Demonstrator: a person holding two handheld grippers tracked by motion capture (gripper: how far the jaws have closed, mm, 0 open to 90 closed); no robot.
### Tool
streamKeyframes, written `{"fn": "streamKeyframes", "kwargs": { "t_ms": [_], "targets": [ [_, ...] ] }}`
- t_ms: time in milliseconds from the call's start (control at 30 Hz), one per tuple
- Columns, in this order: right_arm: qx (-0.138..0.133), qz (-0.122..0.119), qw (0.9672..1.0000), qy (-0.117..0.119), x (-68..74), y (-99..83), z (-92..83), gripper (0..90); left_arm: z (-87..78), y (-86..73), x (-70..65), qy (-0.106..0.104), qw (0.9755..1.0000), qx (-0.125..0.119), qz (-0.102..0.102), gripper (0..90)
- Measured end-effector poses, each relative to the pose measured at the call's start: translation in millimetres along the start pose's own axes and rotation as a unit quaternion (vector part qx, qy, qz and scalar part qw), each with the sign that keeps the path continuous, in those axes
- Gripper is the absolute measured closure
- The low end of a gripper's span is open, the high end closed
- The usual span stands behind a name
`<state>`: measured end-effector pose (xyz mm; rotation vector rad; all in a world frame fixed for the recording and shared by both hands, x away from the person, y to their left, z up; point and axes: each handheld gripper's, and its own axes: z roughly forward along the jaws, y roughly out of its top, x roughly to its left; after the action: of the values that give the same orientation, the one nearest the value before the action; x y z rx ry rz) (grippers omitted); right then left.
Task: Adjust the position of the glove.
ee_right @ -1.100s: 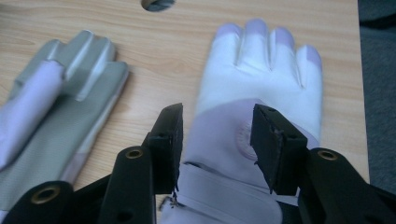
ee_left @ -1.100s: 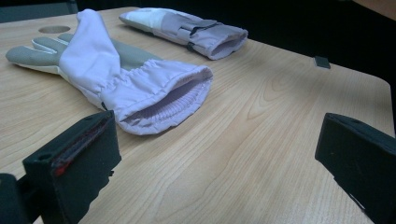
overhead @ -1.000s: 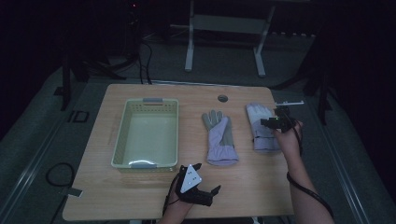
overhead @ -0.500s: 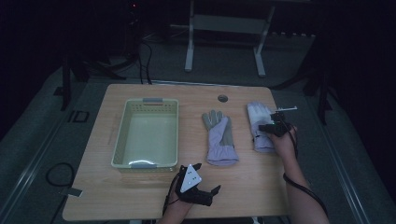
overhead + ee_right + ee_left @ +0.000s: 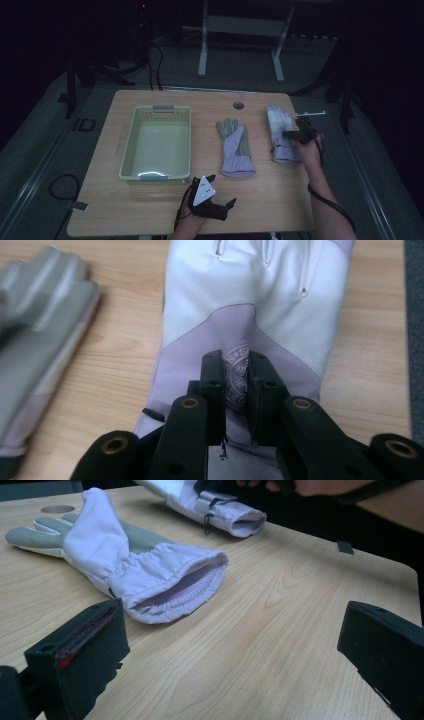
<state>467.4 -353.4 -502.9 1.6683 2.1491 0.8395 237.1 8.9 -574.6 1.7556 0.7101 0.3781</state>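
1. Though round w/ print on it, the emblem [image 5: 239,376] on the white-and-lilac fabric glove [image 5: 281,134] can't be read.
2. Right gripper [image 5: 235,390]: jaws just closing, pinching a fold of glove's back at the emblem.
3. Glove lies near the wooden table [image 5: 260,200] right edge; grey-palmed lilac glove [image 5: 235,147] beside it.
4. Left gripper [image 5: 230,645]: jaws wide, empty, bare wood between.

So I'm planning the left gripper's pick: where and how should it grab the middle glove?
Judging by its pose, take the middle glove at its cuff. It lies flat with the fingers pointing away, and the gathered cuff gapes toward the left gripper, whose jaws stand wide open. Come in low from the near edge, one jaw inside the opening.
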Motion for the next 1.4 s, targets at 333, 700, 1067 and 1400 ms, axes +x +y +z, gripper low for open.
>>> {"fn": "streamKeyframes", "kwargs": {
  "t_ms": [333, 700, 1067, 1400],
  "targets": [
    [-0.022, -0.009, 0.9997, 0.011, 10.4, 6.3, -55.9, 80.0, 0.1, 0.0, -0.4, 0.002, 1.0000, 0.001, 0.001, 0.1],
    [-0.038, -0.020, 0.9986, 0.031, 21.4, -8.2, -99.7, 80.0, 0.1, 0.1, -0.8, 0.004, 1.0000, 0.001, 0.002, 0.1],
    [-0.031, -0.031, 0.9987, 0.027, 29.1, -39.4, -98.3, 79.9, 0.1, 0.1, -1.0, 0.005, 1.0000, 0.002, 0.003, 0.1],
    [0.005, -0.015, 0.9997, 0.019, 25.1, -47.6, -53.0, 79.8, 0.1, 0.1, -1.0, 0.004, 1.0000, 0.002, 0.003, 0.1]
  ]
}}
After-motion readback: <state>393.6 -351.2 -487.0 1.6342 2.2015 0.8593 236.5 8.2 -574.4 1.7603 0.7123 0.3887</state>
